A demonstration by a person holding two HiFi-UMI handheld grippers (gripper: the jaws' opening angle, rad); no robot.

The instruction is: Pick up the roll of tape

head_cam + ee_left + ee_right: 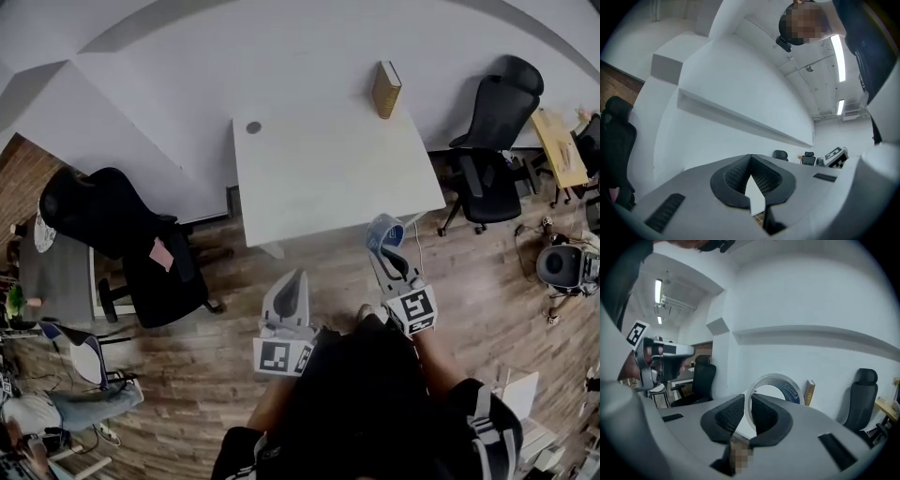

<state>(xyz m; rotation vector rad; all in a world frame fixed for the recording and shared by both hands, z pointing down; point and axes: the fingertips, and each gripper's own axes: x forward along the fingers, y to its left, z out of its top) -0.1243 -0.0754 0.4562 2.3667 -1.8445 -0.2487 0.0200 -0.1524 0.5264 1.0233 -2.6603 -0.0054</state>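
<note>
My right gripper [387,247] hangs in the air over the near right corner of the white table [319,178]. It is shut on the roll of tape [381,230]. In the right gripper view the tape roll [780,382] is a pale ring with a blue printed inner side. It stands upright, its rim pinched between the black pads [725,414] of the right gripper [750,405]. My left gripper [292,284] is lower, over the wood floor near the table's front edge. In its own view the left gripper [750,158] has its fingertips touching, with nothing between them.
A tan book [386,89] stands at the table's far edge, and a small grey disc [253,127] lies at its far left. Black office chairs stand left [131,234] and right [492,141] of the table. A seated person [66,408] is at the lower left.
</note>
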